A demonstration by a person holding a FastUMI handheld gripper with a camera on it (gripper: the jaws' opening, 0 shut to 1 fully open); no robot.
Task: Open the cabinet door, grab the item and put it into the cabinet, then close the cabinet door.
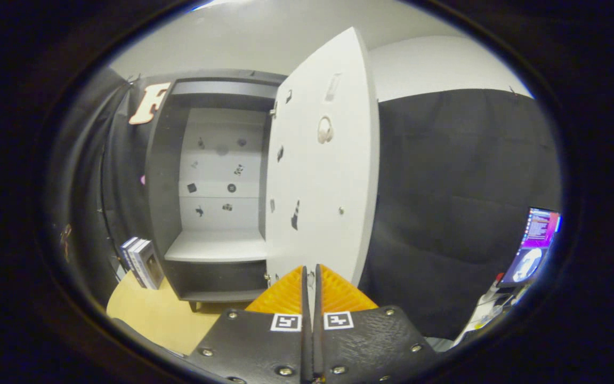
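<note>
A grey cabinet (164, 176) stands on the wooden table, and its white door (323, 176) is swung wide open toward me. Inside, a bare white shelf (216, 246) sits below a white back panel with small dark stickers. A boxed item with a blue-and-white spine (140, 261) stands upright on the table to the left of the cabinet. My gripper (310, 274) is just in front of the door's lower edge. Its orange fingers (285, 293) are pressed together with nothing between them.
The light wooden table (152, 314) runs under the cabinet and toward me. Black cloth covers the wall to the right of the door. A lit screen (533, 242) stands at the far right above some clutter.
</note>
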